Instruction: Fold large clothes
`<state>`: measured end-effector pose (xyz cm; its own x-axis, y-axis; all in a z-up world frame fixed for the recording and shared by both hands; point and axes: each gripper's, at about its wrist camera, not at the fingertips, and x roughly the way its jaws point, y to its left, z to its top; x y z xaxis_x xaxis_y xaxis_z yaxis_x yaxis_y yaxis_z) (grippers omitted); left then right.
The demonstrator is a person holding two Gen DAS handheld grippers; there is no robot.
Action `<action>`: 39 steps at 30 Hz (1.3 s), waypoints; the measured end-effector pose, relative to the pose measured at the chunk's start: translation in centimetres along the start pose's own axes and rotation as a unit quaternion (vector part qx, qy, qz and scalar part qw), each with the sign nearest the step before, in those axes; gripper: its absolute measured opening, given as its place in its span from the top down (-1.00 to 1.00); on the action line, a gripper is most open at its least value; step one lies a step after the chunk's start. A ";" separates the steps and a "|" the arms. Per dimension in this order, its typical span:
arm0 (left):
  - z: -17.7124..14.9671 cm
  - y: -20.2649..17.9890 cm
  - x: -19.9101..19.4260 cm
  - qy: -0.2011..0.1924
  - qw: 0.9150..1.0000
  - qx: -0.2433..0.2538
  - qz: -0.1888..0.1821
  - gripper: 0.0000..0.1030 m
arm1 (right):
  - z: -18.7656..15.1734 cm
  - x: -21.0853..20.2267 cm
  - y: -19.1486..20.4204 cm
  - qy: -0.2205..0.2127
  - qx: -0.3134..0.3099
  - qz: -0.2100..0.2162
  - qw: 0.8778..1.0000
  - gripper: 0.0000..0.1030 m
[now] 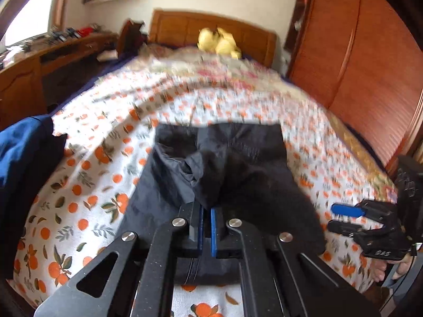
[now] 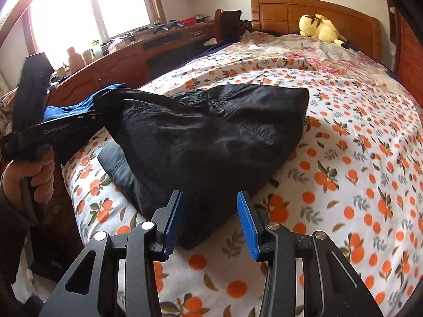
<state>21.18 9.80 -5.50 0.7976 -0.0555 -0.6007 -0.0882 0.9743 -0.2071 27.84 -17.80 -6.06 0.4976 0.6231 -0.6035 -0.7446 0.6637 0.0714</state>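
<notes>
Left hand-held gripper point(image 1: 207, 212) pinches the black garment point(image 2: 211, 137), seemingly lifting it; right hand-held gripper point(image 2: 210, 198) gapes.

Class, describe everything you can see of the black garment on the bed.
The black garment looks like thin, slightly shiny stitched fabric with visible seams. It lies partly folded and bunched on the orange-patterned bedsheet. The left hand-held gripper is shut on one edge, lifting it off the bed. The open right hand-held gripper hovers near its front edge without touching it.

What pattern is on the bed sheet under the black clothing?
The bed sheet is white with oranges and green leaves, clearest in the right wrist view.
</notes>
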 end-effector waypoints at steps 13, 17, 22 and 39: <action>-3.3 6.5 -0.9 0.029 0.998 -0.022 0.048 0.92 | 2.9 5.6 3.2 0.004 0.001 0.028 1.000 0.15; -4.5 7.4 0.4 0.047 0.998 -0.010 0.037 0.92 | 2.0 8.1 3.1 0.020 0.031 0.010 0.999 0.04; -5.7 8.0 0.7 0.051 0.999 -0.008 0.016 0.92 | 2.0 9.0 3.5 0.025 0.038 -0.001 0.999 -0.03; -5.4 10.9 -1.4 0.068 0.997 0.008 0.037 -0.51 | 9.6 14.0 -4.2 0.026 0.019 -0.070 0.997 -0.19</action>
<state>15.85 19.35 -11.04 0.7010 -0.0111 -0.7130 -0.1335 0.9802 -0.1464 42.21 -7.87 -7.17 0.5705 0.5020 -0.6500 -0.6521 0.7580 0.0131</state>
